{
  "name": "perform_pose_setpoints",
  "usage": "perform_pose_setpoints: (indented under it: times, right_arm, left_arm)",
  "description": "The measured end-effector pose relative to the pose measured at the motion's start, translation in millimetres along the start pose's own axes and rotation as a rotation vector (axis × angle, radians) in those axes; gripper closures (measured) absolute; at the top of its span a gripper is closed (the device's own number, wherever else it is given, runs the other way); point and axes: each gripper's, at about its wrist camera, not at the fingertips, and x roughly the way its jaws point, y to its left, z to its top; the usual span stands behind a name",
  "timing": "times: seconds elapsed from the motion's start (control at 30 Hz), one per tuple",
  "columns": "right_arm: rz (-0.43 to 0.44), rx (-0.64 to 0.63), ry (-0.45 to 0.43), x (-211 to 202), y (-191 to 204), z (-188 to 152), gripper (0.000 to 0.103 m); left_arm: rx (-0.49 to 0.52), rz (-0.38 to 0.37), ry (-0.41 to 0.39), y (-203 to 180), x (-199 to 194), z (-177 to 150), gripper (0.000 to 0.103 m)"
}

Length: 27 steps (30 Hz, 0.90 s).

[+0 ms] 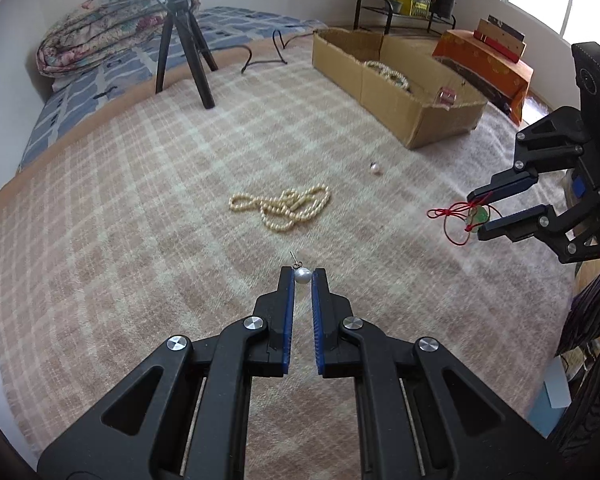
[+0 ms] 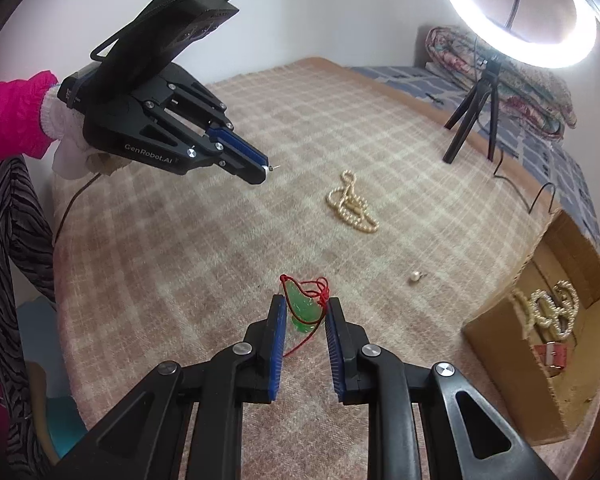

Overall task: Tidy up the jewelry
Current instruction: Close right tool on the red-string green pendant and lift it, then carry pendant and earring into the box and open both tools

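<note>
Pearl earring [image 1: 302, 275] and jade pendant [image 2: 304, 310] sit clamped in left hand-held gripper [image 1: 302, 276] and right hand-held gripper [image 2: 305, 307], probably bound next for the cardboard box [image 1: 400, 96] beyond.

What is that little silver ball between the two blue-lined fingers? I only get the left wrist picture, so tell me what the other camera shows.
Observer: It is a pearl earring; the right wrist view shows its thin post poking out past the left gripper tips, lifted above the blanket.
Visitor: Who holds that gripper?
Observer: A person in a pink sleeve and a white glove.
Visitor: And the red string on the right?
Observer: It carries a green pendant sitting between the right gripper fingers.
Visitor: Anything in the cardboard box?
Observer: Beside the pearl strands lies a reddish watch strap in the box.
</note>
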Motion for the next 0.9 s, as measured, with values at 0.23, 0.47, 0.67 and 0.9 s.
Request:
perform_pose_setpoints:
  times: [0.23,0.47,0.67,0.9]
  right_arm:
    - [-0.066,0.019,-0.059,-28.7,-5.7,6.5,0.085]
    - [-0.148,0.076,-0.113,-59.1,-32.6,7.9,0.085]
    - [-0.226,0.17,-0.16,-83.5,-77.3,4.7,0.085]
    - [-0.295,0.308,-0.146,-91.3,-132.4,-11.1,0.085]
  left_arm:
    - [0.004,-0.025,-0.055,-22.6,-17.6,14.9,0.096]
    - [0.007,-0.063,-0.114,-44.6,-27.6,39.4,0.096]
    - [0.019,-0.103,-0.157,-68.1,-26.2,65.7,0.096]
    - [-0.002,-0.145,-0.193,-90.5,-15.1,96.6,0.096]
